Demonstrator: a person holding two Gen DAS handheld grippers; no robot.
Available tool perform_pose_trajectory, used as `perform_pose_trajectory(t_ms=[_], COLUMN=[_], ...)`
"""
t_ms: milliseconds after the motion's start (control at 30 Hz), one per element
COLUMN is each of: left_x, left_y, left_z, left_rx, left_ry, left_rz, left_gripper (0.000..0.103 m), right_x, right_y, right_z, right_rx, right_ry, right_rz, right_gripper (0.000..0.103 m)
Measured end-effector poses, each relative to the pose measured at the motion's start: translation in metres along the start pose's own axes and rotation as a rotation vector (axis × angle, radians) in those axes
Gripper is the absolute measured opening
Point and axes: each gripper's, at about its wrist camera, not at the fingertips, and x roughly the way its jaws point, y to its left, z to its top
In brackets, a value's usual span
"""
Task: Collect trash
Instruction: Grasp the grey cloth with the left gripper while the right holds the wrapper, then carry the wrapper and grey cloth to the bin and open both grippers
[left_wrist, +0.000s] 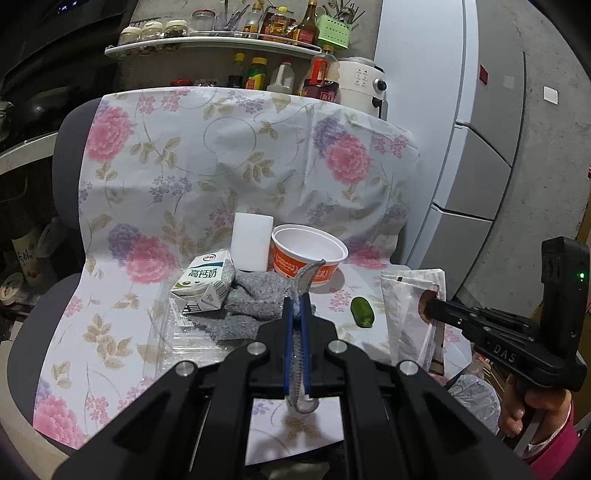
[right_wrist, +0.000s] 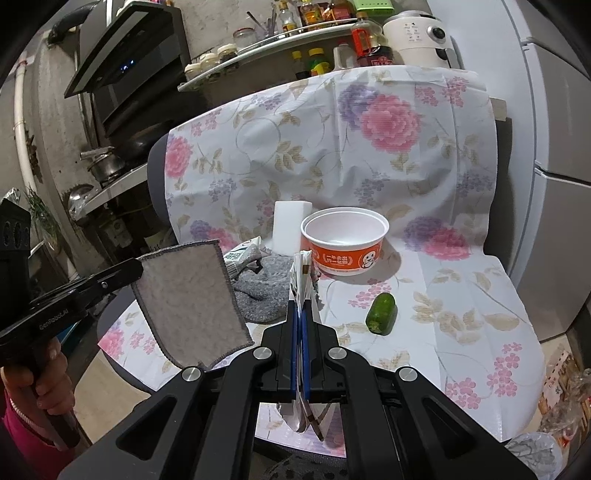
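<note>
My left gripper (left_wrist: 296, 310) is shut on a grey rag (right_wrist: 188, 299), seen edge-on between its blue pads and hanging flat at the left of the right wrist view. My right gripper (right_wrist: 299, 314) is shut on a folded white paper wrapper (left_wrist: 406, 314), held upright to the right of the left gripper. Both hover over the front of a chair draped with a floral cloth (left_wrist: 184, 166). On the seat lie an orange paper bowl (right_wrist: 345, 243), a milk carton (left_wrist: 203, 284), a white block (left_wrist: 251, 240), a crumpled grey knit cloth (left_wrist: 255, 299), a green vegetable piece (right_wrist: 382, 314) and clear plastic packaging (left_wrist: 177, 332).
Behind the chair, a shelf (left_wrist: 207, 42) carries bottles and jars beside a white appliance (left_wrist: 362, 81). A grey fridge (left_wrist: 480, 147) stands on the right, with a stove and range hood (right_wrist: 122, 55) on the left. A plastic bag (right_wrist: 532, 454) sits on the floor at lower right.
</note>
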Motion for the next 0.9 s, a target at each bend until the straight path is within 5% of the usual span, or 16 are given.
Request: perform_pose_trajectory(t_ms=[900], left_x=[0.013], left_y=[0.003], left_z=[-0.006], left_rx=[-0.011], left_ry=[0.022], left_rz=[-0.008], left_gripper=[0.002], right_x=[-0.003], right_y=[-0.007], right_z=[0.000], right_rx=[0.015], right_ry=[0.006], right_rz=[-0.046], right_gripper=[0.002])
